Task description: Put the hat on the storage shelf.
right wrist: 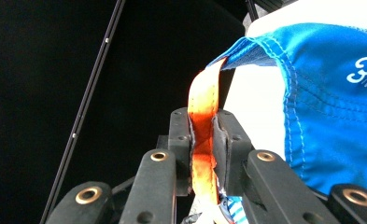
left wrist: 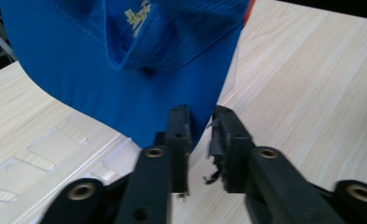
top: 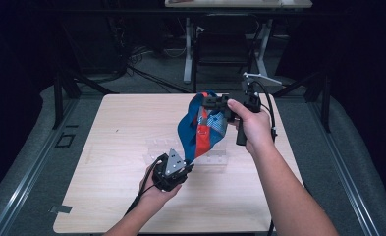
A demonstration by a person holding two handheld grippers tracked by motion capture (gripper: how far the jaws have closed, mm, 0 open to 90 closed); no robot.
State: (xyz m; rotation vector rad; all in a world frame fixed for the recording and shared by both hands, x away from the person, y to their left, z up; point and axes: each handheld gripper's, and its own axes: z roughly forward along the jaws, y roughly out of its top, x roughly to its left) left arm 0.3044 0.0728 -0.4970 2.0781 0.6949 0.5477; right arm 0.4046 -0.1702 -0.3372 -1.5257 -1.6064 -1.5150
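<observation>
A blue garment (top: 188, 129) with an orange panel and a white patterned patch hangs above the middle of the table. My right gripper (top: 208, 102) holds its top, shut on an orange band (right wrist: 202, 140) that fills the gap between the pads (right wrist: 183, 135). My left gripper (top: 185, 165) sits at the garment's lowest tip. In the left gripper view the jaws (left wrist: 201, 119) stand narrowly apart; the blue cloth (left wrist: 125, 88) dips between the fingertips, and a slit of table shows between the pads lower down. One pad (left wrist: 217, 149) looks torn.
A clear plastic rack (top: 215, 158) lies flat on the light wooden table (top: 107, 167), under and behind the garment. Dark floor, cables and a desk frame (top: 188, 49) lie beyond the table's far edge.
</observation>
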